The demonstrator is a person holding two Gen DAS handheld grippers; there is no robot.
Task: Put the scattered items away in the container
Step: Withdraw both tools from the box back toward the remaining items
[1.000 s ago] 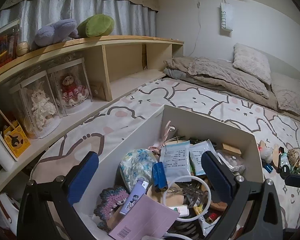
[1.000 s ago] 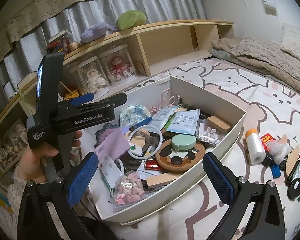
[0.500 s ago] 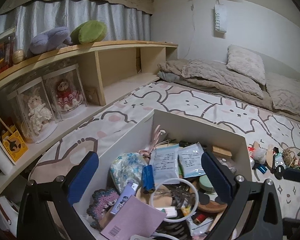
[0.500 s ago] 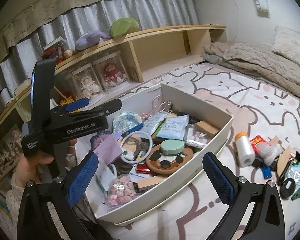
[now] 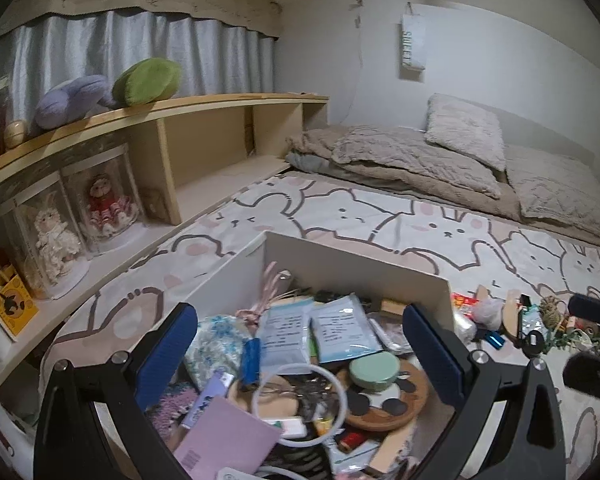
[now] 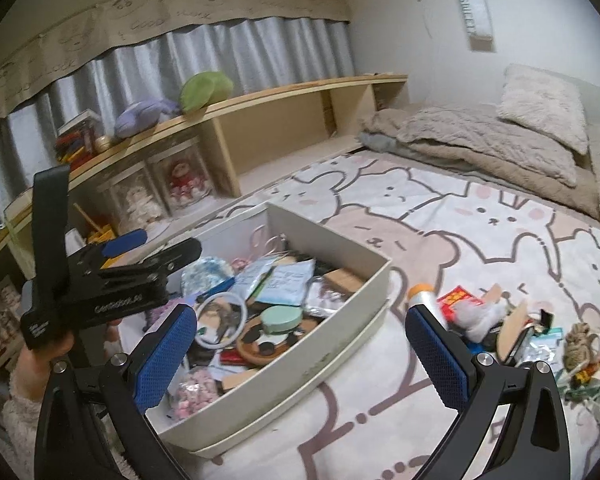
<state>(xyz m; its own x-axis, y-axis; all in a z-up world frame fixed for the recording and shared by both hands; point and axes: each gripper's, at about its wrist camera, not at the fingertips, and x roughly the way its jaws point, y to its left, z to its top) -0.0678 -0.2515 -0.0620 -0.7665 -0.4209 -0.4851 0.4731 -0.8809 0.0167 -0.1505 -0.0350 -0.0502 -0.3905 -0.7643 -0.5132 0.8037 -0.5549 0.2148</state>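
While both grippers hang empty above the bed, the job sits between one drop and the next pick. The left gripper (image 5: 300, 356) has its jaws spread wide with nothing between them, hovering over the white container (image 6: 342, 338), which rests on the rabbit-print bedcover (image 6: 480, 224) and is already crowded: a white ring (image 5: 300, 404), a mint-green round tin (image 5: 374, 365) on a wooden disc, paper sachets (image 5: 346, 328) and a lilac booklet (image 5: 228, 436) all lie inside. The right gripper (image 6: 300, 354) is likewise spread wide and carries nothing; it is poised over the container's near right wall, angled toward the bedcover.

Just beyond that wall, to the right, the scattered items (image 6: 516, 328) wait in a loose heap on the bedcover: an orange-capped roll (image 6: 422, 296) nearest the container, a red packet (image 6: 458, 298), a crumpled white bag and a knot of twine (image 6: 580, 344) further out. Several overlap, so which lies on top is hard to judge.

The next move likely falls to the right gripper: swing right, lower over one piece at the edge of the heap, probably the roll since it stands apart, and close across its narrow width. Its rounded body may slip or roll on the soft cover, so a centred, level pinch seems wise.
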